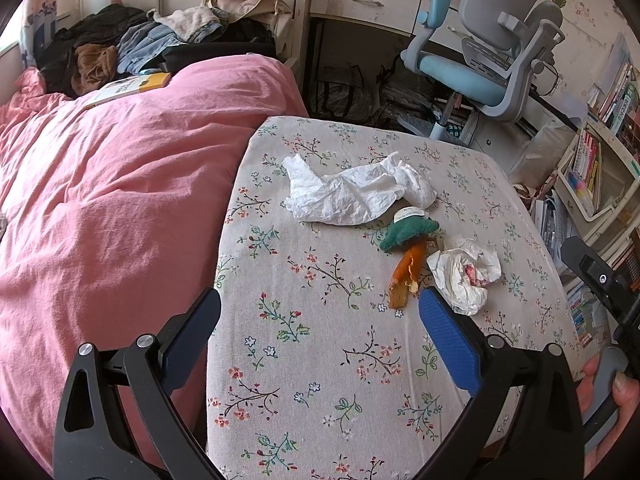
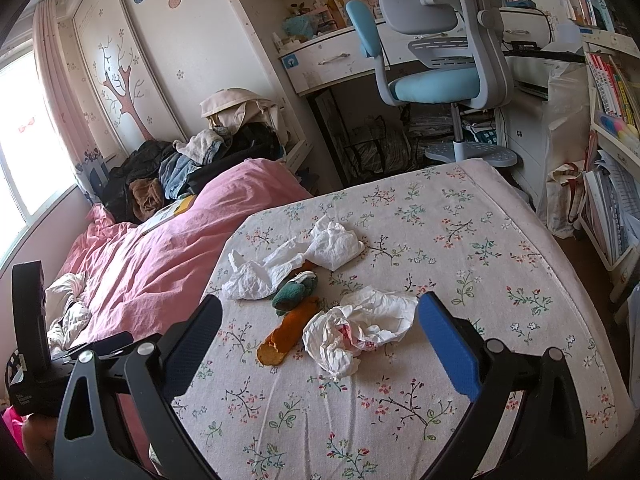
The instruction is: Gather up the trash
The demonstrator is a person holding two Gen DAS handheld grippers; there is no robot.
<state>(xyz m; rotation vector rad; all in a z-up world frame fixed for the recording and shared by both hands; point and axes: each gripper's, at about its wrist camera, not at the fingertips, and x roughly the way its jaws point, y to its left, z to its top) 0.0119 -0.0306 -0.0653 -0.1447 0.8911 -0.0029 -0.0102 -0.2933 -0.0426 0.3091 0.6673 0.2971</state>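
Trash lies on a floral-covered surface [image 1: 320,360]. A large crumpled white tissue [image 1: 352,190] lies farthest. A smaller crumpled tissue with red stains [image 1: 466,274] lies near my left gripper's right finger. Between them lies an orange and green carrot-shaped item [image 1: 408,256]. My left gripper [image 1: 320,312] is open and empty, short of the trash. In the right wrist view my right gripper [image 2: 320,316] is open and empty, its fingers either side of the stained tissue [image 2: 360,330] and the carrot item [image 2: 286,328]. The large tissue [image 2: 296,260] lies beyond.
A pink duvet [image 1: 112,200] covers the bed to the left, with piled clothes [image 1: 132,48] and a book [image 1: 128,88] at its head. A blue and grey desk chair [image 2: 436,60] and desk stand beyond. Bookshelves [image 1: 600,160] stand at the right.
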